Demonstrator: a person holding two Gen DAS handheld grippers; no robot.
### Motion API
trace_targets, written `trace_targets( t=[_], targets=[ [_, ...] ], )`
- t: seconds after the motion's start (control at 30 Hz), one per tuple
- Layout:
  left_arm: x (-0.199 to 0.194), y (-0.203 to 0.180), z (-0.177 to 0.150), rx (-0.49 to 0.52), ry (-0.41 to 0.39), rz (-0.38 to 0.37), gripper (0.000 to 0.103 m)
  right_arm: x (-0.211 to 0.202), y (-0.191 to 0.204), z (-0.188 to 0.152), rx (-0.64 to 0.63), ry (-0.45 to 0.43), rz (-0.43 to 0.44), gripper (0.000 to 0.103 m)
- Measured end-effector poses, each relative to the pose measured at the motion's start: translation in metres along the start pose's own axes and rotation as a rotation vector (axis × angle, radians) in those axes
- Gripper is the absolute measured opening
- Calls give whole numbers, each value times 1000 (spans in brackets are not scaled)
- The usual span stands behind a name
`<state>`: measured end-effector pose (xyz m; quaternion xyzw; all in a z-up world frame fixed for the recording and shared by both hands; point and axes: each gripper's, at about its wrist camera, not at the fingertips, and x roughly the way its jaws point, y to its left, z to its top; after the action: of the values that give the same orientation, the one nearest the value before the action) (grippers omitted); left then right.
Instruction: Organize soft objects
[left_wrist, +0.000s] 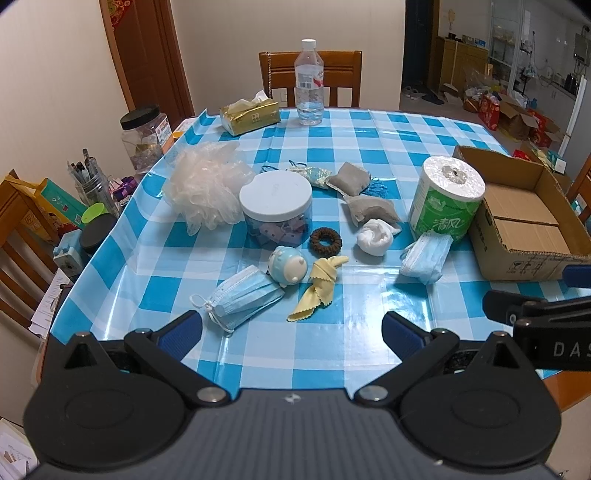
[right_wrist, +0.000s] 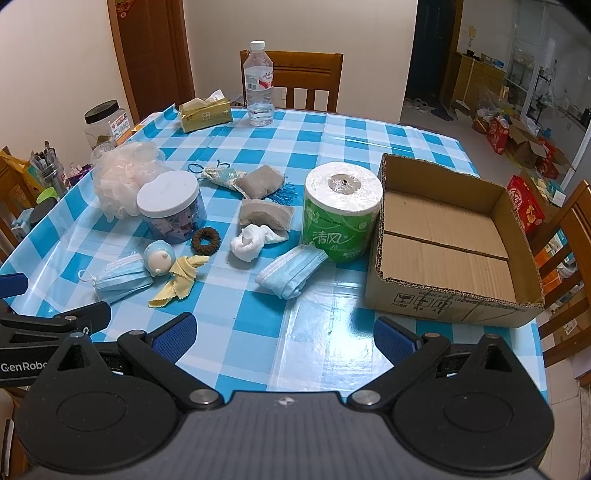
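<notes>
Soft items lie scattered on the blue checked tablecloth (left_wrist: 332, 325): two blue face masks (left_wrist: 242, 295) (right_wrist: 291, 271), a yellow cloth (left_wrist: 319, 282), a brown scrunchie (left_wrist: 325, 240), a white sock ball (left_wrist: 375, 238), two grey pouches (left_wrist: 349, 179) (right_wrist: 264, 214), a white mesh loofah (left_wrist: 205, 182) and a toilet paper roll (right_wrist: 341, 210). An empty cardboard box (right_wrist: 443, 236) stands at the right. My left gripper (left_wrist: 291, 334) is open near the front edge, holding nothing. My right gripper (right_wrist: 284, 336) is open too, in front of the box.
A lidded plastic jar (left_wrist: 277, 210), a small blue toy (left_wrist: 288, 266), a water bottle (left_wrist: 309, 83) and a tissue pack (left_wrist: 249, 116) also stand on the table. Wooden chairs (right_wrist: 306, 79) surround it. Clutter fills a side shelf (left_wrist: 74, 206) at the left.
</notes>
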<state>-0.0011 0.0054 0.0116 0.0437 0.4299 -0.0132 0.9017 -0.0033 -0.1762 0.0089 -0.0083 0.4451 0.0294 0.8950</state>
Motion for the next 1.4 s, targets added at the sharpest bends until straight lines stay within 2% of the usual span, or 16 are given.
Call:
trace_targets(
  t=[0.3,0.77,0.97,1.17,1.4],
  targets=[
    [1,-2,0,10,-13,-5,102,1,1,1,-3,-1,2,103],
    [27,3,-17,64,-74,-46,102,20,7,-2,-64,-26,37,103],
    [45,14,-22,59,-74,-75,102,38,12,-3,-87,-30,69,103],
    [64,27,-25,78,-73,-47,102,63,21,-3,-116,-4,95,103],
    [88,51,-25,54,-46,-36,102,95,33,-3,-151,34,131,103]
  ],
)
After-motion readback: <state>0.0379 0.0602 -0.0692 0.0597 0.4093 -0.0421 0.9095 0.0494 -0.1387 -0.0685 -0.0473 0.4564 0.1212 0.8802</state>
